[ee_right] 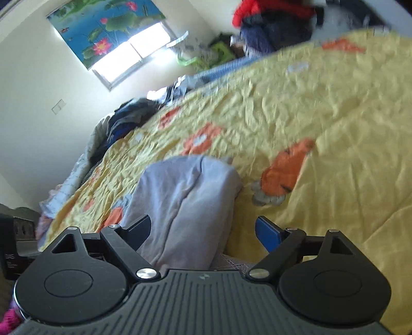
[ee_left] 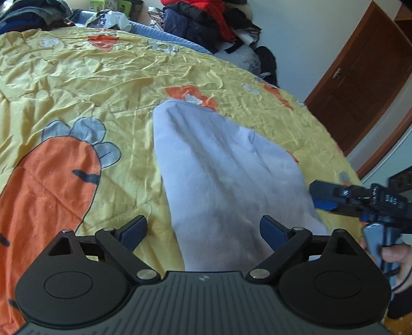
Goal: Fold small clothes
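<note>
Left wrist: clothes heap (ee_left: pixel 206 23) (beyond), brown door (ee_left: pixel 365 74)

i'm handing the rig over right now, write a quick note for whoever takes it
Left gripper: open, empty, over the near end of the garment.
Right gripper: open, empty, garment between the fingers but not pinched.
Garment: pale lilac, lying on the yellow bedspread, already folded lengthwise into a narrow strip with a seam down the middle.
Done: lengthwise fold, both grippers let go.
Left: probably fold it across, end to end, then set it aside.
</note>
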Available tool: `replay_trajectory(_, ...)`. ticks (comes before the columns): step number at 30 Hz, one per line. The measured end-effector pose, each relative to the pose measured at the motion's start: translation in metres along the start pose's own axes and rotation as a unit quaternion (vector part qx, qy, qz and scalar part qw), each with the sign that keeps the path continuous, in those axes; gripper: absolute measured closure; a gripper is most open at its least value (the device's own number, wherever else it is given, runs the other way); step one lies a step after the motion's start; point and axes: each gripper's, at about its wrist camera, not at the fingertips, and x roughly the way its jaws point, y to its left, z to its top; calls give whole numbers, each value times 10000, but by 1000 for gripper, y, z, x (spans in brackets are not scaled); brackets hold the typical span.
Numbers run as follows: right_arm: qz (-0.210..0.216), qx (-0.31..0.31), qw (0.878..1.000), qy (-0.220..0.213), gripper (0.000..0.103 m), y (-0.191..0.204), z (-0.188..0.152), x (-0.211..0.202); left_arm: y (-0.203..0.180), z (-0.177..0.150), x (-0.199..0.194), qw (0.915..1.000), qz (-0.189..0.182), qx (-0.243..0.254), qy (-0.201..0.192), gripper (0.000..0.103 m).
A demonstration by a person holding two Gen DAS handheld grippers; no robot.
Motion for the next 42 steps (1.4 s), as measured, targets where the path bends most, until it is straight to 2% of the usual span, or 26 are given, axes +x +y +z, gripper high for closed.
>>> replay_trajectory(2,356,27,9990,270,17,-3,-2,14,2,2,4,9998,-186,15,-47,8)
replay_trajectory(6,743,108,9969,247,17,-2,0,28,7,10,15,9988,-415,-126,-246,8)
replay_trajectory(8,853,222,9958,249,20,-2,4,36,11,16,19,9980,-460,-290,-317,8)
replay_trajectory(10,778,223,9963,285,38,-2,8,41,13,21,23,9972,-490,-429,-361,8)
replay_trajectory(11,765,275,9962,319,43,-3,9,45,14,22,23,9970,-483,-468,-389,9)
replay_trajectory(13,681,381,9963,355,68,-6,9,51,12,22,24,9974,-376,-427,-436,19)
replay_trajectory(14,693,430,9962,321,70,-9,8,50,10,21,25,9982,-260,-329,-419,41)
replay_trajectory(15,717,483,9959,274,71,-11,6,48,8,21,25,9989,-77,-214,-401,57)
replay_trajectory(16,711,523,9959,220,73,-12,3,47,8,20,25,9990,15,-146,-418,63)
replay_trajectory(18,707,614,9955,120,75,-13,-2,44,13,19,23,9987,-101,-249,-436,78)
replay_trajectory(21,715,661,9953,-13,77,-7,-5,41,16,20,15,9979,-120,-348,-536,88)
replay_trajectory(29,1058,410,9930,-312,78,34,12,38,16,41,-21,9953,181,-37,-955,89)
replay_trajectory(31,1022,419,9932,-368,78,39,16,43,21,52,-23,9955,291,-46,-902,89)
replay_trajectory(33,707,485,9956,-375,74,36,17,52,27,57,-18,9959,471,-166,-758,89)
replay_trajectory(35,92,522,9980,-344,65,30,15,61,32,58,-12,9959,699,-224,-538,88)
replay_trajectory(36,-157,552,9978,-331,55,27,13,63,35,56,-11,9957,772,-292,-429,88)
replay_trajectory(37,-249,571,9973,-386,54,24,9,61,37,53,-12,9955,782,-379,-366,87)
replay_trajectory(40,-370,535,9952,-735,49,24,-3,39,40,39,-23,9962,640,-465,-370,74)
replay_trajectory(42,-633,221,9925,-1023,48,33,-9,18,36,27,-32,9960,657,-504,-339,44)
